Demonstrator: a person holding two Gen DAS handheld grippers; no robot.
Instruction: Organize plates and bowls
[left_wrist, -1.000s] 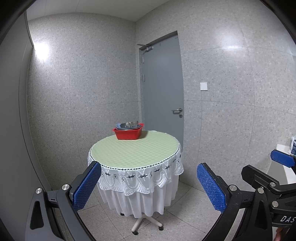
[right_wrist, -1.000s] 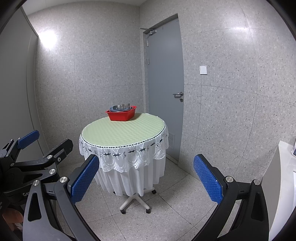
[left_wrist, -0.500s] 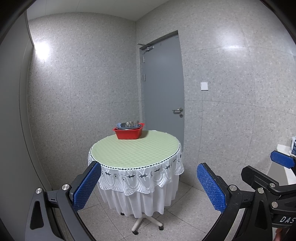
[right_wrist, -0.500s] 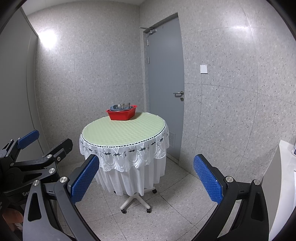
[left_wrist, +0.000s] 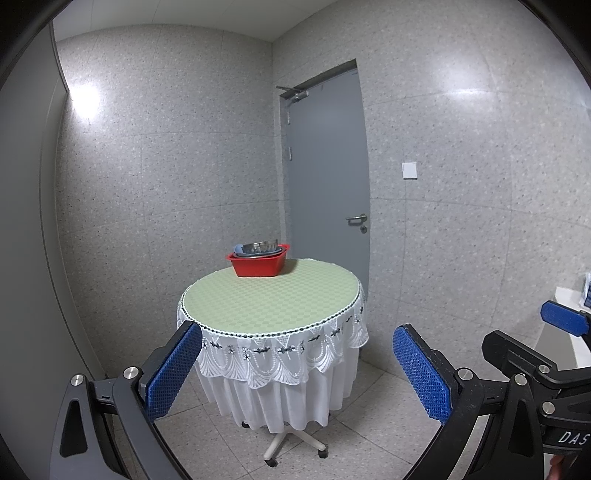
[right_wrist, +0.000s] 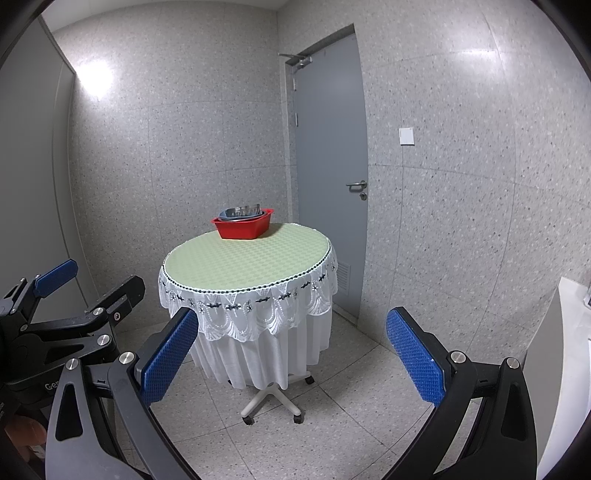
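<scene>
Round worktop (left_wrist: 271, 295), pale green checked cover, white lace-edged skirt, wheeled white pedestal base: taken as landmark.

Red plastic basin (left_wrist: 258, 263), angular rim: on far edge of worktop, toward grey door (left_wrist: 327, 177). Also seen from right wrist (right_wrist: 243, 227).

Nested metal bowls (left_wrist: 260, 247), steel, with blue-grey dish beneath: inside red plastic basin, rims above its edge. Exact count not discernible.

Left tongs (left_wrist: 297, 369), black frame, blue textured pads: released, spread wide, empty, low in front of worktop, well apart from it. Visible too at left edge of right wrist view (right_wrist: 92, 280).

Right tongs (right_wrist: 291, 360), same build: released, spread wide, empty, low in front of worktop, well apart. One blue pad and black arm visible at right edge of left wrist view (left_wrist: 528, 332).

White wall switch (left_wrist: 410, 170): right of grey door, above worktop level.

Speckled grey tiled walls and floor around worktop.
</scene>
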